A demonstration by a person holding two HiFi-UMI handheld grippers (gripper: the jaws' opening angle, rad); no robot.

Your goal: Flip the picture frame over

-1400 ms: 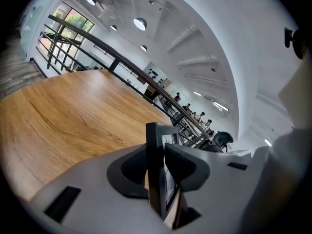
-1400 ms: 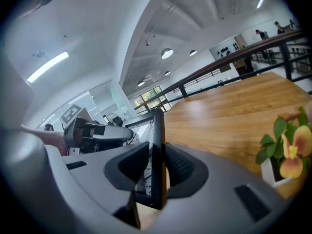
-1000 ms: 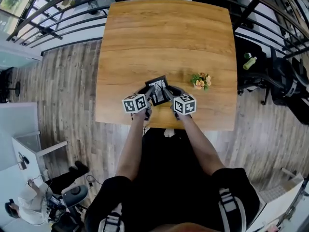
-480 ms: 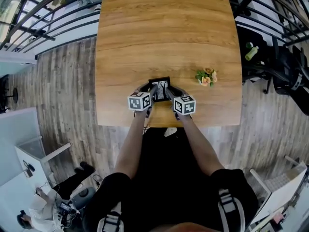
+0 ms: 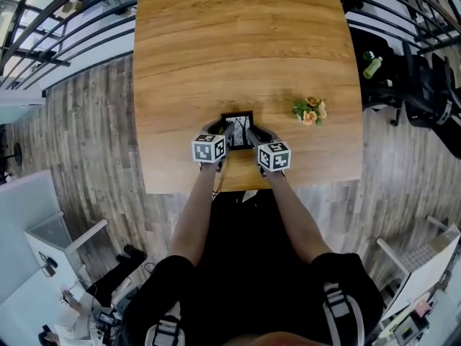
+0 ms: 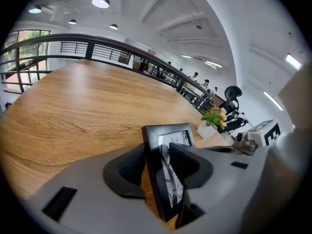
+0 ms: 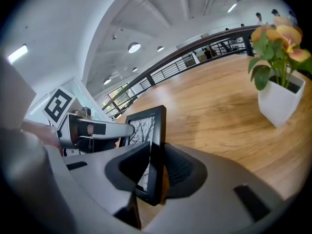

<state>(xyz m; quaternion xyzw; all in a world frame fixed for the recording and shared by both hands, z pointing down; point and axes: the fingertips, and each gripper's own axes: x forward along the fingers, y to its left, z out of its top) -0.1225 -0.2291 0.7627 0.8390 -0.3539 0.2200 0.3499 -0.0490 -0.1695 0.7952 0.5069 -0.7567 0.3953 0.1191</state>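
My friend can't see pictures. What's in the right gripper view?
The right gripper clamps the edge of a black picture frame, holding it upright. Behind it stretches a wooden table, with a flowering potted plant at right.

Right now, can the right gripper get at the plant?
Likely not yet: the right gripper is shut on the frame. Nothing stands between it and the plant, so the way itself looks free.

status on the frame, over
Right gripper shut on frame. Left gripper jaws just been opening, frame between them. Frame upright at table's near edge. Plant well clear.
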